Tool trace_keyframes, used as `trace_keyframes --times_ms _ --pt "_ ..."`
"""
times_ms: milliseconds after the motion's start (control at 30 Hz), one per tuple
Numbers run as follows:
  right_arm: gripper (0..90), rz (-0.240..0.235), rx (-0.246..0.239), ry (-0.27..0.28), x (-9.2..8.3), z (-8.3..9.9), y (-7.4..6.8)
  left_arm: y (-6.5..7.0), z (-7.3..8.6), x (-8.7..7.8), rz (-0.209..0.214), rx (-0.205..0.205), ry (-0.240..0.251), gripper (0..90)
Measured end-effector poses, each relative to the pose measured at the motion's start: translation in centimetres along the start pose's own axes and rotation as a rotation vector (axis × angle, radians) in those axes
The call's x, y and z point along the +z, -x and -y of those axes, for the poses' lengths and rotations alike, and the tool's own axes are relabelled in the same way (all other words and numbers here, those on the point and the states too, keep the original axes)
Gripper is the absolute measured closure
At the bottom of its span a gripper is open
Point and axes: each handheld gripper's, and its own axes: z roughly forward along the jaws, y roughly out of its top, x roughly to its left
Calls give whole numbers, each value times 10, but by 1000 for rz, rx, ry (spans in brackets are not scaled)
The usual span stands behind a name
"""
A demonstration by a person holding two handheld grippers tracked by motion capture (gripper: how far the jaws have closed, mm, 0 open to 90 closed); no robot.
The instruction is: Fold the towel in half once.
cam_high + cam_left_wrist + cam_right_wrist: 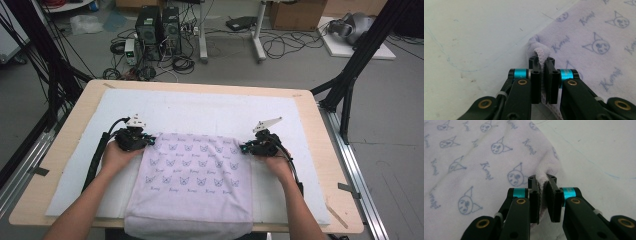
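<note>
A pale lilac towel (pixel 192 180) printed with small cat faces lies on the white mat, its near edge hanging over the table's front. My left gripper (pixel 150 141) is at the towel's far left corner. In the left gripper view its jaws are shut on the hemmed corner of the towel (pixel 540 53), which bunches up between the pads. My right gripper (pixel 243 148) is at the far right corner. In the right gripper view the towel (pixel 486 165) spreads to the left, and the gripper (pixel 543 185) pinches the corner fold.
A white mat (pixel 210 110) covers most of the wooden table (pixel 75 115). Black frame legs (pixel 350 75) stand at both far corners. Computers (pixel 157 30) and cables lie on the floor beyond the table.
</note>
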Motion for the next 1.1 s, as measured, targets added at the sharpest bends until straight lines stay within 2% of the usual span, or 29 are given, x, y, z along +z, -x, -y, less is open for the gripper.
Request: trace_keyframes --times_ms 100,167,233,333,433,500,567,600,633,667,700,800,900,933,967,1000,1033,1100 --pt "834 38 3 27 -9 -10 5 -4 -5 -4 -30 -11 36 854" --pt "835 70 0 62 -19 -24 10 -11 -16 -7 -49 -21 44 855" --pt "835 109 -10 63 -27 -40 16 -18 -35 -14 -73 -36 78 856" --pt "836 177 -25 92 -43 -71 26 -28 -76 -29 -122 -12 129 856" --pt "836 224 -40 123 -62 -103 36 -40 -109 -43 -163 -8 171 856" --pt "835 242 -45 153 -73 -121 40 -47 -128 -50 -191 -1 193 855" --pt "814 253 -35 179 -78 -132 45 -51 -137 -52 -209 -12 197 840" --pt "754 244 -20 187 -75 -133 48 -53 -137 -49 -221 -30 186 778" --pt "654 245 8 183 -69 -131 52 -54 -136 -46 -224 -37 169 669" --pt "615 241 22 171 -64 -129 54 -55 -132 -43 -230 -38 143 621" --pt "588 234 36 147 -58 -124 57 -56 -126 -39 -236 -43 137 581" --pt "528 229 61 114 -45 -105 60 -59 -103 -31 -219 -65 114 531" --pt "507 216 56 83 -39 -87 55 -58 -79 -24 -186 -95 86 514" --pt "487 210 55 78 -38 -83 52 -55 -72 -23 -175 -88 75 507" --pt "469 181 68 55 -37 -80 50 -52 -65 -22 -160 -88 73 509" --pt "473 177 57 47 -36 -76 46 -49 -58 -21 -142 -89 74 508" --pt "477 180 36 55 -37 -72 40 -45 -52 -21 -126 -87 71 508" --pt "480 143 39 76 -37 -63 31 -36 -40 -22 -99 -74 76 510"
